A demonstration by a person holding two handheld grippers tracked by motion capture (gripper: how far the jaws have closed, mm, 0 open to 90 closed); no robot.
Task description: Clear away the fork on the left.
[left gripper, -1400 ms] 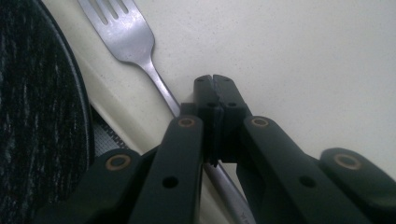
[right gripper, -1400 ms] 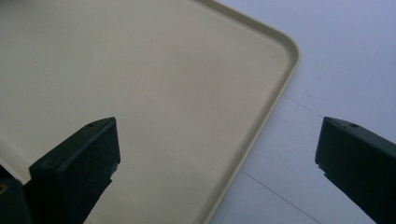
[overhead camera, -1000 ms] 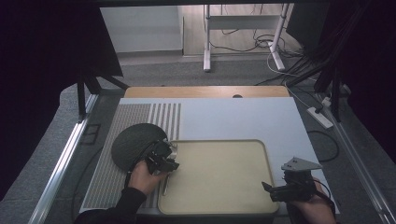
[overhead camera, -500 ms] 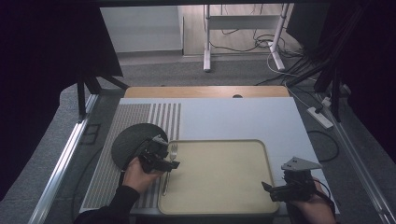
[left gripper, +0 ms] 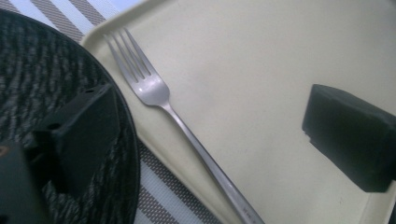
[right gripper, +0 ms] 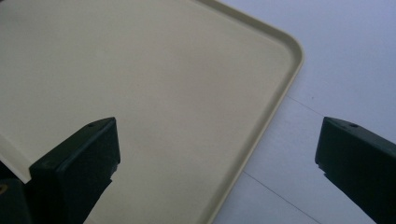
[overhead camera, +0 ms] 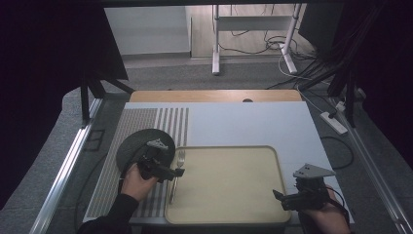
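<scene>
Beige tray [overhead camera: 234,190] centered near table edge. Black round plate [overhead camera: 134,146] left of tray. Fork [overhead camera: 176,175] flat along tray's left edge, tines far. Left gripper [overhead camera: 170,171] just opened, released, fork free. Right gripper [overhead camera: 280,197] released over tray's near-right corner.

This looks like a lab or recording studio set up for filming tabletop work, not a home or kitchen. Black curtains [overhead camera: 58,53] hang at the left and right edges of the high view, closing in the worktop [overhead camera: 243,122], whose pale surface is framed by metal rails [overhead camera: 68,165] along both sides. At the top of the frame, white stand legs [overhead camera: 214,39] rise from a grey carpeted floor [overhead camera: 160,78], with loose cables [overhead camera: 272,41] trailing around them. A white power strip [overhead camera: 333,122] lies on the floor at the right. The worktop carries a staged place setting: a beige tray [overhead camera: 229,185], a striped mat [overhead camera: 141,122] and a dark round plate [overhead camera: 134,146].
</scene>
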